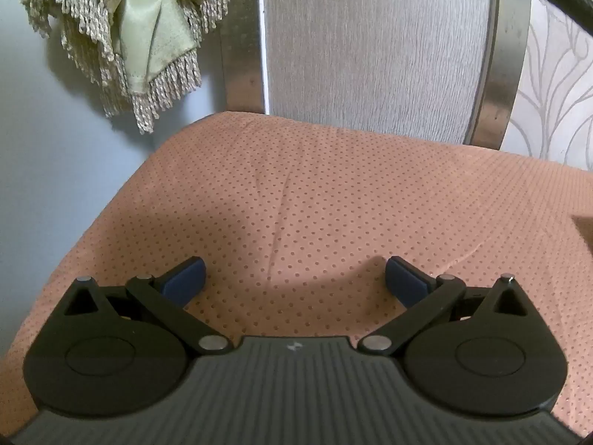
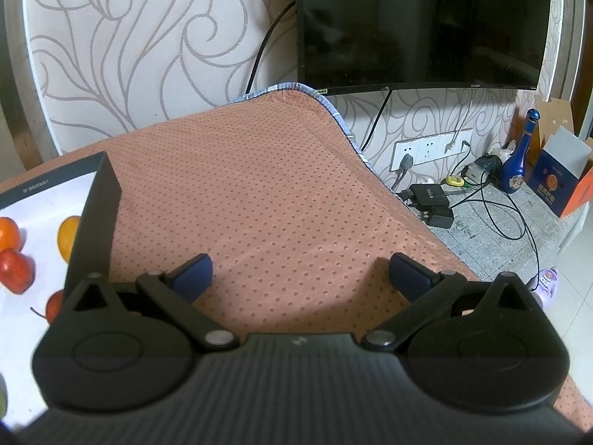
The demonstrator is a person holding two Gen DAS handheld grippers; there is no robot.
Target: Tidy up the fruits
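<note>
In the right wrist view a shallow box [image 2: 97, 207] with a dark rim and white floor lies at the left on the pink dotted cloth [image 2: 259, 193]. Inside it I see an orange fruit [image 2: 8, 233], a yellow-orange fruit [image 2: 68, 237], a red apple [image 2: 15, 270] and another red fruit [image 2: 55, 304] partly hidden by the gripper body. My right gripper [image 2: 300, 274] is open over bare cloth, to the right of the box. In the left wrist view my left gripper [image 1: 294, 278] is open over the same cloth [image 1: 315, 193], nothing between its blue pads. No fruit shows there.
A fringed green cloth [image 1: 148, 37] hangs at the upper left by a grey wall panel [image 1: 370, 44]. A dark screen [image 2: 418, 22] is on the patterned wall. On the floor at right lie a power strip [image 2: 430, 148], cables, a blue bottle [image 2: 519, 155] and a cardboard box [image 2: 563, 178].
</note>
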